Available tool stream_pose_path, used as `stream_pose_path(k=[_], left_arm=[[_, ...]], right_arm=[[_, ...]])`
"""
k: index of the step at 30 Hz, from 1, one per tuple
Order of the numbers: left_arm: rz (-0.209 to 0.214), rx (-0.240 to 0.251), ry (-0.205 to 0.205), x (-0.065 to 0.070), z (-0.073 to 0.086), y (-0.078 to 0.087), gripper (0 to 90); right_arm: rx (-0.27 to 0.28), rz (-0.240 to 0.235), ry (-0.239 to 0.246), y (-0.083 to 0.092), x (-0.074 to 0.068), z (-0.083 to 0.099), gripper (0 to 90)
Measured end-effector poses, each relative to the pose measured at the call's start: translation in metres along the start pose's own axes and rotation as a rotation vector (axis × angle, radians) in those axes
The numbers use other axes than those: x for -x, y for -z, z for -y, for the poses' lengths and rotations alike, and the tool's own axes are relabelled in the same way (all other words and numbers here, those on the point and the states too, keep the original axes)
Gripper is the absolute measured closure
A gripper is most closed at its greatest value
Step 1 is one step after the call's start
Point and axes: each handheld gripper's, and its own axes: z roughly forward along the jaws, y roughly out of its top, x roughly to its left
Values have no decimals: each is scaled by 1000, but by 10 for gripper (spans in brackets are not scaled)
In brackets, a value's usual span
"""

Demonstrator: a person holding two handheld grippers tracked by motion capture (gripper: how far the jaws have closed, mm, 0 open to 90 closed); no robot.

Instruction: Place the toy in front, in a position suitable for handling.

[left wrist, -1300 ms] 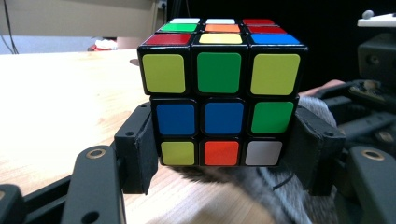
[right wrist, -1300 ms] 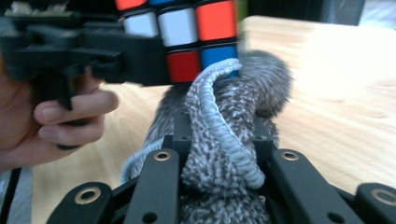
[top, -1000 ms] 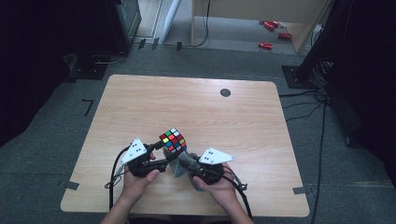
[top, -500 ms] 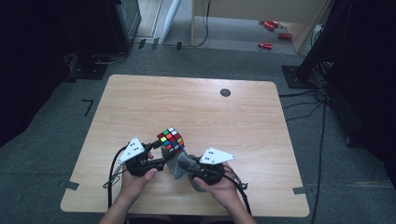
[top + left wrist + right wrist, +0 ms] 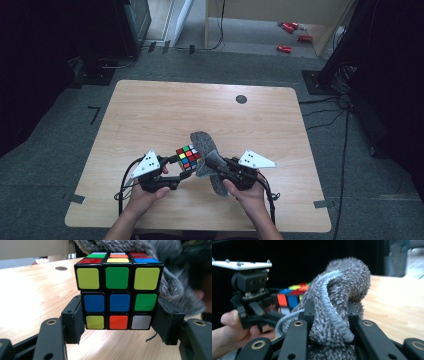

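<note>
Evidently a wiping setup: left gripper (image 5: 176, 172) clamps the puzzle cube (image 5: 189, 156) by its lower layers just above the table (image 5: 150, 115), steadying it, while right gripper (image 5: 212, 167), closed on the grey cloth (image 5: 204, 145), presses it against the cube's side.

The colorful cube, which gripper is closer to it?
Left. The left gripper clamps the cube between its jaws; the right gripper sits just beside it, holding a grey cloth.

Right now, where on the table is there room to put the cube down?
The far half of the table is bare wood, apart from a small dark disc. The near middle is crowded: left gripper holding the cube, right gripper holding the grey cloth.
</note>
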Motion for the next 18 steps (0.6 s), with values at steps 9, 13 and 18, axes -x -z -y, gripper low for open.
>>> stream_pose_path(k=[9,13,18], left_arm=[[50,-26,-22,-4,1,2,353],[53,-31,-27,-4,2,2,353],[65,0,13,-8,0,6,352]], right_arm=[[-58,-1,33,-4,-1,3,725],[-9,-17,53,0,-8,-6,724],[-80,-18,9,-7,0,6,723]])
